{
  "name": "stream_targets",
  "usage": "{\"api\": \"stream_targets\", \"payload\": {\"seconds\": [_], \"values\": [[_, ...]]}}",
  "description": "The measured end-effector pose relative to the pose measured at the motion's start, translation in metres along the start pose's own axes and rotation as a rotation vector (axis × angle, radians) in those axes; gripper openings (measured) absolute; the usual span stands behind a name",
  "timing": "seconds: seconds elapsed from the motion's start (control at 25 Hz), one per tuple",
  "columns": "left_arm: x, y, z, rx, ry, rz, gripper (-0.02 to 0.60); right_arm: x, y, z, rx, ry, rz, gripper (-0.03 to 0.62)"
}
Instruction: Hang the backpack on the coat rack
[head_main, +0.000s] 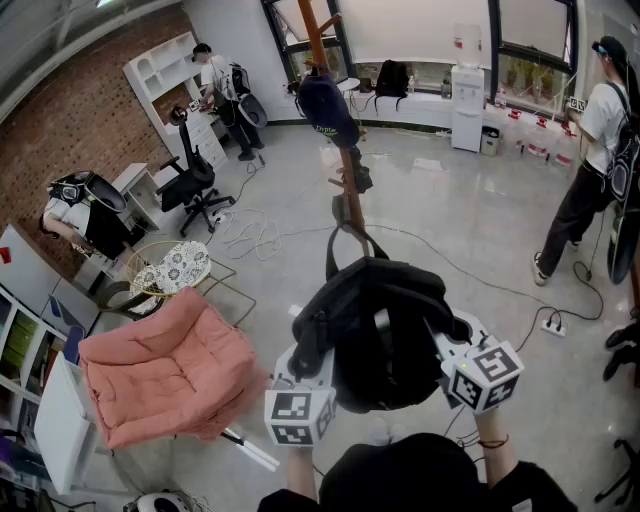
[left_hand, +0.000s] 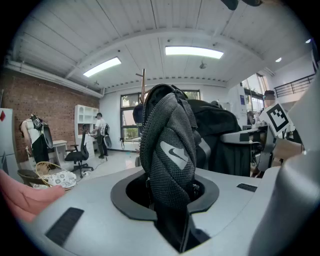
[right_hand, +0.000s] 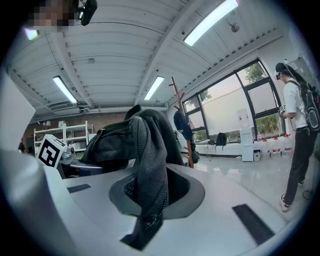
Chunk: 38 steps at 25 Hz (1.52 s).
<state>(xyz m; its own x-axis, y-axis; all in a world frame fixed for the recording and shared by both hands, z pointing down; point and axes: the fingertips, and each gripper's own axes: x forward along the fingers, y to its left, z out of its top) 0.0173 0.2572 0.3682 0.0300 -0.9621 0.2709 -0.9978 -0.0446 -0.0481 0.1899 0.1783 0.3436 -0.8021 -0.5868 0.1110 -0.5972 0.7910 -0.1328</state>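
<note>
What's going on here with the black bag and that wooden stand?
A person holds a black fabric backpack with two handheld grippers. The left gripper and the right gripper each have their jaws shut on a mesh part of it, one on either side. It is held up in front of a wooden coat rack that has a dark cap on it. The backpack is not hung yet.

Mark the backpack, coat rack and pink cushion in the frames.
backpack (head_main: 375, 330), head view, main body.
coat rack (head_main: 346, 158), head view, wooden pole.
pink cushion (head_main: 165, 365), head view, middle of its top.
</note>
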Motion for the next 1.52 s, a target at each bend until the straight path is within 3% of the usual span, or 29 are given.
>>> {"api": "stream_targets", "payload": {"seconds": [0.88, 1.52], "values": [[0.03, 0.002, -0.02, -0.045, 0.053, 0.009, 0.123, 0.025, -0.024, -0.011, 0.026, 0.045, 0.01, 0.037], [0.145, 0.099, -0.018, -0.052, 0.095, -0.06, 0.123, 0.161, -0.056, -0.015, 0.073, 0.073, -0.063, 0.037]]}}
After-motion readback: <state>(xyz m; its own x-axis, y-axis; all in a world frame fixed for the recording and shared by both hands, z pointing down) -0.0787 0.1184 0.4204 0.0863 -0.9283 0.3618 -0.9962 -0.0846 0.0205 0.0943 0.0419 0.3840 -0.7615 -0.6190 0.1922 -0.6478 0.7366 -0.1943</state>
